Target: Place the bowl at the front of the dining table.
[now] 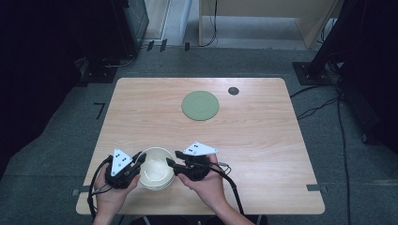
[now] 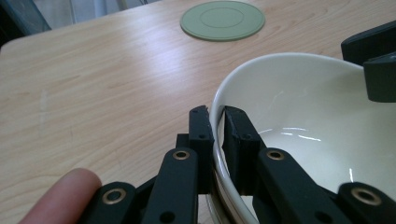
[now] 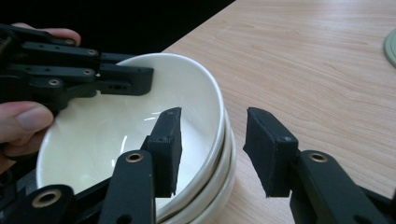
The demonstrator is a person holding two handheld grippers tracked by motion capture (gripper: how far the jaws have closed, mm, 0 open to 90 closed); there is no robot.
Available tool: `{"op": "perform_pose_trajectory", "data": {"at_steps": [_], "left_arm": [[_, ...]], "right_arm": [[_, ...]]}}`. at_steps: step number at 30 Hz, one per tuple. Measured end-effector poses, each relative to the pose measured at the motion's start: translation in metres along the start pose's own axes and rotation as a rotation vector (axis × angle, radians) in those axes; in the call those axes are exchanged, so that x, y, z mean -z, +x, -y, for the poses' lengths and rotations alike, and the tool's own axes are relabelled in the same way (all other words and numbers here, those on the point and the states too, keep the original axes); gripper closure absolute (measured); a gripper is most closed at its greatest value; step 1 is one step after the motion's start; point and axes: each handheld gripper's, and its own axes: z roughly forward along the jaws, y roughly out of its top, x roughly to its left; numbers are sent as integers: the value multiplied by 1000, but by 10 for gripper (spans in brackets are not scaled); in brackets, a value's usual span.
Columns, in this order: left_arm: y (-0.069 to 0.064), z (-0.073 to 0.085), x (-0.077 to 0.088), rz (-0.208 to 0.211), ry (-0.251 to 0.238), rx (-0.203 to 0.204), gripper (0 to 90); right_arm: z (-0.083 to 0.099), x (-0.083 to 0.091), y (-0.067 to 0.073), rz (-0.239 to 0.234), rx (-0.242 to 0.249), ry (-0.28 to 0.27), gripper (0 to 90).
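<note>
A stack of cream bowls is sitting at the near edge of the wooden table, approx centre-left, w/ the top bowl tilted vs the ones under it. In the right gripper view at least two more rims are showing beneath it.

The left gripper is pinching the top bowl's rim: one jaw is lying outside the wall, the other inside, both pressed narrow against the ceramic. It is sitting on the bowl stack's left side in the high view, w/ the person's left hand wrapping its body.

The right gripper is standing wide apart across the opposite rim: one jaw is hanging inside the top bowl, the other outside, beside the stack; neither looks to be touching. In the high view it is at the stack's right side, held by the right hand.

Farther from the bowls, across the table, a flat green round plate is lying, and just right of that, nr the far edge, a small dark round disc.
</note>
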Motion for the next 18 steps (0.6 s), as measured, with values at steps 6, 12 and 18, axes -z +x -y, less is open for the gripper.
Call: {"op": "perform_pose_trajectory", "data": {"at_steps": [6,12,18], "left_arm": [[-3,-1,5,-14,-43,-50,836],[-7,-2,8,-35,-89,-126,833],[-2,-4,7,-5,-33,-74,782]], "right_arm": [[0,-2,0,-2,-8,-1,575],[2,-4,0,5,8,4,571],[5,-5,-2,14,10,14,567]]}}
